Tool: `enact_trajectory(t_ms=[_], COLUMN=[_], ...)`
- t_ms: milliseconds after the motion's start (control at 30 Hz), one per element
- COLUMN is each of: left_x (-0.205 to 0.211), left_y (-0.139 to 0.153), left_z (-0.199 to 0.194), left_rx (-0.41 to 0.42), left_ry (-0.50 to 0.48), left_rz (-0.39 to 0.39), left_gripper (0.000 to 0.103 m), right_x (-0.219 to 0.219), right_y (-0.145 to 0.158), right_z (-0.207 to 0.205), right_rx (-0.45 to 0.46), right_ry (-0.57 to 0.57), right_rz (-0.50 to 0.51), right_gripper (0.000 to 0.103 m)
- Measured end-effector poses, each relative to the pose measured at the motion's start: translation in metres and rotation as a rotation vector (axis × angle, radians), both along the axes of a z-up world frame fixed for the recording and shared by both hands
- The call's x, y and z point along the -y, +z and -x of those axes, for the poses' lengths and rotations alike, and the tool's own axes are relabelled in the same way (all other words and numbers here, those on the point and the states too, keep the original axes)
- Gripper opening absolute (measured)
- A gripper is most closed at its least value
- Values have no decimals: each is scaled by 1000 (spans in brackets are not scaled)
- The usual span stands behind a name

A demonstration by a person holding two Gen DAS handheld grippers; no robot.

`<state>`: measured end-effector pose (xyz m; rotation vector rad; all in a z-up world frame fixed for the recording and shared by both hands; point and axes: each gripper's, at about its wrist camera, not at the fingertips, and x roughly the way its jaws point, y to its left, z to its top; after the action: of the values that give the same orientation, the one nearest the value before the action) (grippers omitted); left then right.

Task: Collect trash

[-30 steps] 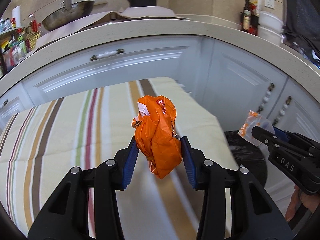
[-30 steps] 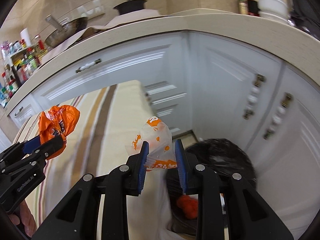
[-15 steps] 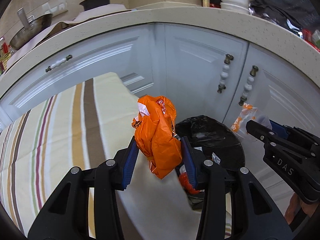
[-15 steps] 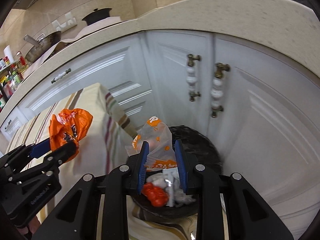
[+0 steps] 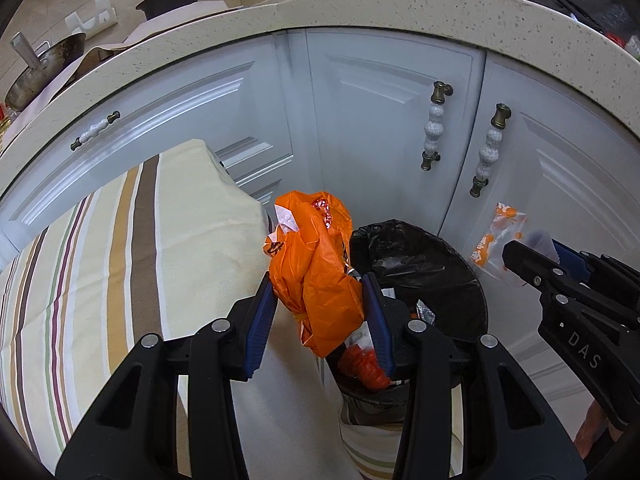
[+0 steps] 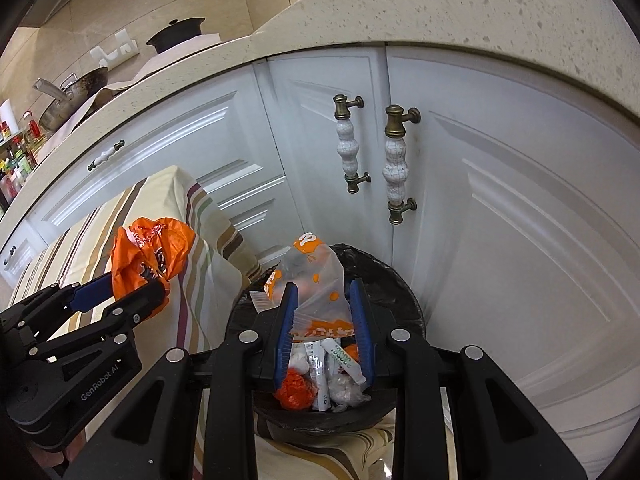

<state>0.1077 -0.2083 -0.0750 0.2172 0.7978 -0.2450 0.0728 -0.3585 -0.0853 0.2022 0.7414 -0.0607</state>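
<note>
My left gripper (image 5: pixel 320 288) is shut on a crumpled orange plastic bag (image 5: pixel 316 276), which hangs over the near left rim of a bin lined with a black bag (image 5: pixel 424 264). My right gripper (image 6: pixel 324 296) is shut on a clear wrapper with orange print (image 6: pixel 316 280), held right above the bin (image 6: pixel 384 280). Inside the bin lie several scraps: an orange wad (image 6: pixel 294 390), white packets and wrappers. From the right wrist view the left gripper (image 6: pixel 132 292) with the orange bag (image 6: pixel 156 248) stands to the left; in the left wrist view the right gripper (image 5: pixel 532 252) with its wrapper (image 5: pixel 496 236) stands to the right.
A table with a striped cloth (image 5: pixel 120 264) sits left of the bin, its corner close to the rim. White cabinet doors with ceramic handles (image 6: pixel 394 164) stand directly behind the bin under a speckled countertop (image 5: pixel 360 4). A pan (image 5: pixel 40 72) and pot sit on the counter.
Both grippers have swung rightward off the striped table toward the bin, each still holding its trash. The bin, earlier at the edge, now lies under them, and the cabinet doors look closer.
</note>
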Motion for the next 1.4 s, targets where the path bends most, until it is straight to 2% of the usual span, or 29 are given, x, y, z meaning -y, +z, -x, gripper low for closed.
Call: enact_trajectory(t_ms=[333, 400, 500, 567, 667, 1133, 1300, 1400], left_x=[9, 13, 13, 12, 8, -14, -34, -47], left_y=[-5, -7, -7, -6, -6, 6, 21, 30], left_z=[-9, -12, -15, -15, -15, 3, 24, 37], left_rx=[-28, -39, -40, -35, -31, 16, 67, 103], left_ry=[-11, -13, 1, 8, 21, 22, 24, 35], left_rz=[-13, -29, -34, -27, -20, -2, 18, 21], left_gripper=[42, 47, 59, 61, 70, 78, 88, 90], right_x=[4, 4, 4, 5, 5, -4, -14, -20], right_y=[-6, -8, -9, -8, -7, 10, 21, 25], right_z=[-6, -10, -13, -13, -12, 4, 19, 30], right_rx=[-9, -14, -9, -6, -4, 15, 41, 56], right_ry=[2, 8, -2, -5, -7, -43, -61, -68], right_rz=[-2, 1, 11, 13, 16, 63, 61, 48], right_gripper=[28, 28, 43, 44, 47, 65, 71, 76])
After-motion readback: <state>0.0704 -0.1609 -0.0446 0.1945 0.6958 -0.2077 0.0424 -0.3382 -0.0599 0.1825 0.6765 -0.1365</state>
